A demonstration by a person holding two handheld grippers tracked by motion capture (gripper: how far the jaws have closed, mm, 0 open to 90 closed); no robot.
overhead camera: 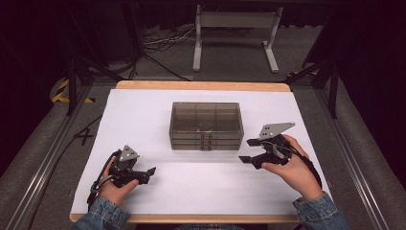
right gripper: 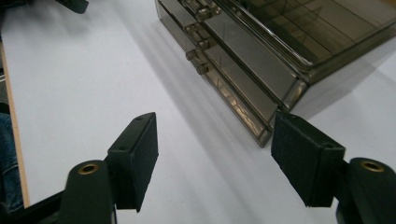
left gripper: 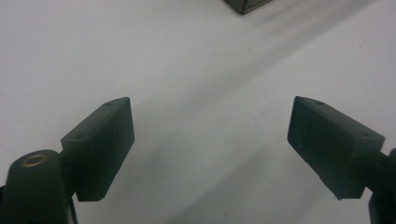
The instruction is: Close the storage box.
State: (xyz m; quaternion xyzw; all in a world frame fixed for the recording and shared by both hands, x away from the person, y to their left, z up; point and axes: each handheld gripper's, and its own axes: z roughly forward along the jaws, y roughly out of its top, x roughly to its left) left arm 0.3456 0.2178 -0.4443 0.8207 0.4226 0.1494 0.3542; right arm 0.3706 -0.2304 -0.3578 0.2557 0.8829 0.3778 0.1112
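A smoky see-through drawer box [overhead camera: 206, 125] stands in the middle of the white table, its stacked drawers with small knobs facing the person. My right gripper [overhead camera: 247, 151] is held just off the box's front right corner, pointing left along its front, jaws wide open. In the right gripper view, nothing lies between the right gripper [right gripper: 215, 126] pads, and the drawer box [right gripper: 261, 51] corner sits just ahead of the right-hand jaw. My left gripper [overhead camera: 149, 175] rests low at the front left, open. In its own view the left gripper [left gripper: 210, 112] frames bare table, with a box corner [left gripper: 245, 4] far ahead.
The white sheet [overhead camera: 143, 110] covers a wooden table whose front edge [overhead camera: 191, 219] runs by the person's denim sleeves. Beyond the far edge stand a white frame [overhead camera: 234, 33] and floor cables [overhead camera: 163, 43]. Dark stands flank the table on both sides.
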